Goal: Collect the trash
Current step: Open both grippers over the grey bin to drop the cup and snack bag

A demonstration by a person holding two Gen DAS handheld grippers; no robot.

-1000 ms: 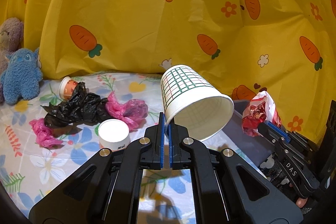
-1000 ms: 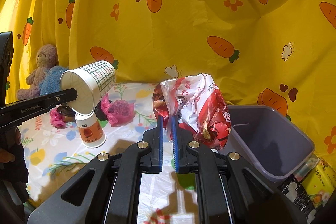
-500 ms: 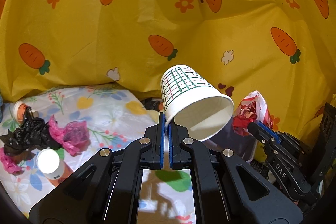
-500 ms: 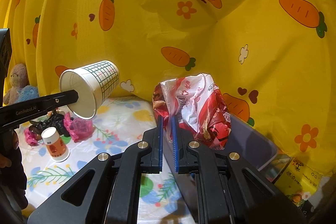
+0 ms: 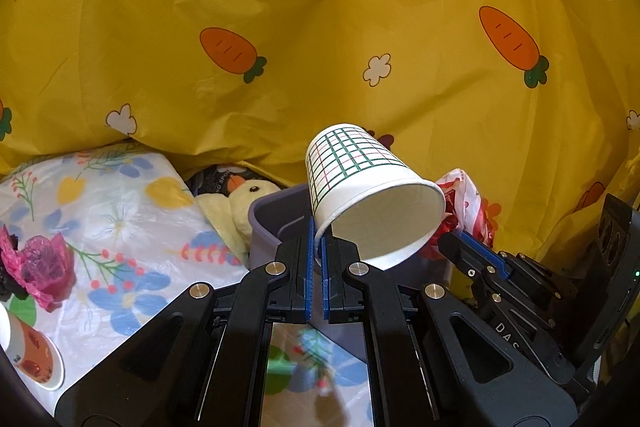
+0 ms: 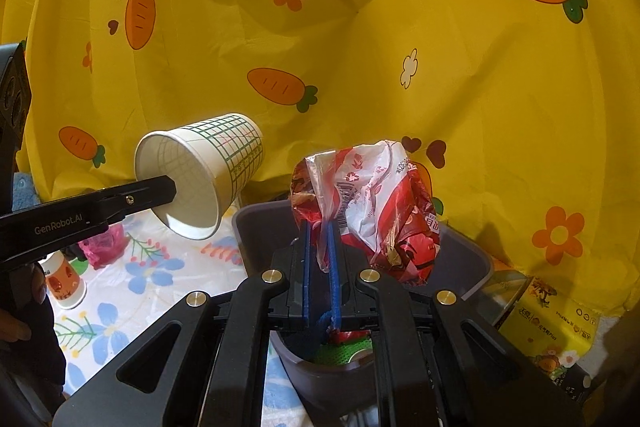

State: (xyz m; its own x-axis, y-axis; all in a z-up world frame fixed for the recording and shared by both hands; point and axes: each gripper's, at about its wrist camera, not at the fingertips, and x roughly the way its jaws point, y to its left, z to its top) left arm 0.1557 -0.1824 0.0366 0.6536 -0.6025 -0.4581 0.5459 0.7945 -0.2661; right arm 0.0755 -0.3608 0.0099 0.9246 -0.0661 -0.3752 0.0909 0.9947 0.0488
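Observation:
My left gripper (image 5: pixel 317 227) is shut on the rim of a white paper cup with a green grid (image 5: pixel 360 183), held tilted with its mouth toward the camera, over the near corner of the grey bin (image 5: pixel 266 215). In the right wrist view the same cup (image 6: pixel 208 179) hangs left of the bin (image 6: pixel 256 227), pinched by the left gripper (image 6: pixel 172 189). My right gripper (image 6: pixel 318 227) is shut on a crumpled red and white plastic wrapper (image 6: pixel 376 203), held above the bin's opening. The wrapper (image 5: pixel 464 203) shows behind the cup in the left wrist view.
A floral sheet (image 5: pixel 112 211) covers the surface left of the bin. On it lie a pink plastic bag (image 5: pixel 40 267) and a small orange and white cup (image 6: pixel 64 281). A yellow duck toy (image 5: pixel 244 199) sits by the bin. Yellow carrot cloth (image 6: pixel 400 47) hangs behind. Yellow packets (image 6: pixel 552 327) lie right.
Both grippers have swung to the right with their loads. The bin has come in front of both, and the black bag and soft toys have left the view.

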